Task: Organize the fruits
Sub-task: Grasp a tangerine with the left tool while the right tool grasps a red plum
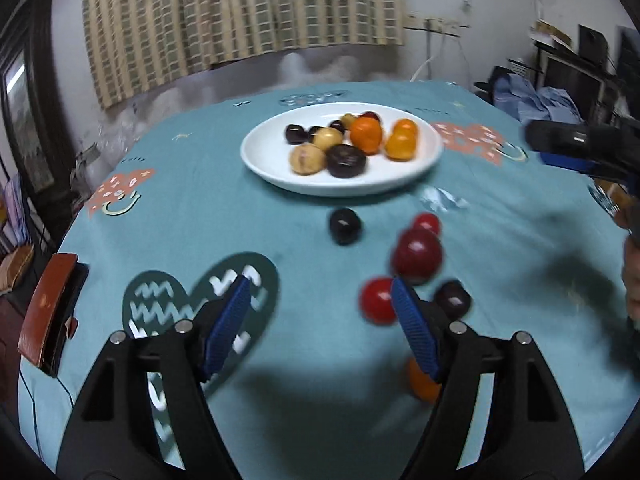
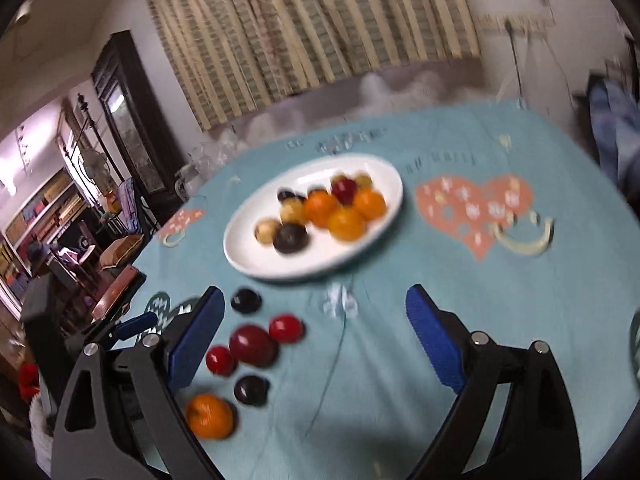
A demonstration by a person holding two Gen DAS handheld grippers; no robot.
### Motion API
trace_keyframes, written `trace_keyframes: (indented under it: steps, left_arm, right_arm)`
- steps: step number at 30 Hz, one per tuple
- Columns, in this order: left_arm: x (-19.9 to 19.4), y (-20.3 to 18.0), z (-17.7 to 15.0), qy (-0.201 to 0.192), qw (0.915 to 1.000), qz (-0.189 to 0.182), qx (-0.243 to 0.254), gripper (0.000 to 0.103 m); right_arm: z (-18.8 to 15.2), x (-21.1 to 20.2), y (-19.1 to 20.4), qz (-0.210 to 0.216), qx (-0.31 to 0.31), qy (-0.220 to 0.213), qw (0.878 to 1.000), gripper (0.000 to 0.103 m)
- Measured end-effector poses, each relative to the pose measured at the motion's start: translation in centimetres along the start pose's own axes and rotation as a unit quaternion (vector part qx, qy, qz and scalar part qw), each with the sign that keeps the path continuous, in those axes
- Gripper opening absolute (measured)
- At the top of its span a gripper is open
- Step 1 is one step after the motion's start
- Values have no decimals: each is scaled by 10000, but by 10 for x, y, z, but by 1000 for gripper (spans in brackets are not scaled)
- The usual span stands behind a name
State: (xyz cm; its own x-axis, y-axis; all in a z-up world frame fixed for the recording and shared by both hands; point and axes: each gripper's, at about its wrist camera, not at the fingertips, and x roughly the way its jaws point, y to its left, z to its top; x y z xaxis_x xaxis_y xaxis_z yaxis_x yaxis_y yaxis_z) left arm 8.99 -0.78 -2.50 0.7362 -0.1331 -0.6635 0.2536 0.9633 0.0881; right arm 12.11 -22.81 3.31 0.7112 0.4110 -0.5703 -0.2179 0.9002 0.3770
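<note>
Ribbed blue pads point(image 1: 226, 322) — glossy round plums point(image 1: 416, 255), smooth white plate point(image 1: 272, 160).

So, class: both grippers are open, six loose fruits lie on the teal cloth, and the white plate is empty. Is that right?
Not quite. The white plate is not empty: it holds a pile of fruit, as the right wrist view shows. Both grippers, left and right, are open, and six loose fruits lie on the teal cloth.

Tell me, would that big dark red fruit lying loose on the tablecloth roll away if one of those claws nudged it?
Probably. The big dark red fruit looks round and glossy, so a nudge would likely roll it, though the soft tablecloth may slow it. Two small red fruits sit close beside it and might get bumped. Its shine suggests smooth, perhaps slippery skin.
</note>
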Motion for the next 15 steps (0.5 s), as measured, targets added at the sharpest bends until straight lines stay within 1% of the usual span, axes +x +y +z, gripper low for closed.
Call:
trace_keyframes:
  steps: [2, 3, 5, 9, 11, 13, 15]
  left_arm:
    - [-6, -7, -5, -83, 9998, -169, 110, 75]
    - [-8, -10, -5, -106, 9996, -222, 162, 78]
    - [-12, -17, -10, -123, 9991, -277, 285, 80]
    - [-14, -34, -21, -3, 9958, -659, 637, 80]
    - [-13, -45, -23, 53, 9937, -695, 883, 80]
    - [-11, -47, -23, 87, 9925, -785, 930, 80]
    - [-6, -44, -23, 197, 9925, -854, 854, 80]
  right_arm:
    - [0, -4, 3, 68, -26, -57, 10000, 92]
    - [0, -6, 5, 80, -54, -78, 9999, 92]
    - [0, -9, 6, 53, -100, -137, 9998, 92]
    - [1, -9, 0, 13, 42, -137, 9999, 92]
    - [1, -6, -4, 8, 150, -75, 9999, 92]
    - [1, -4, -8, 50, 253, -6, 9997, 92]
    - [0, -2, -8, 62, 280, 37, 9996, 92]
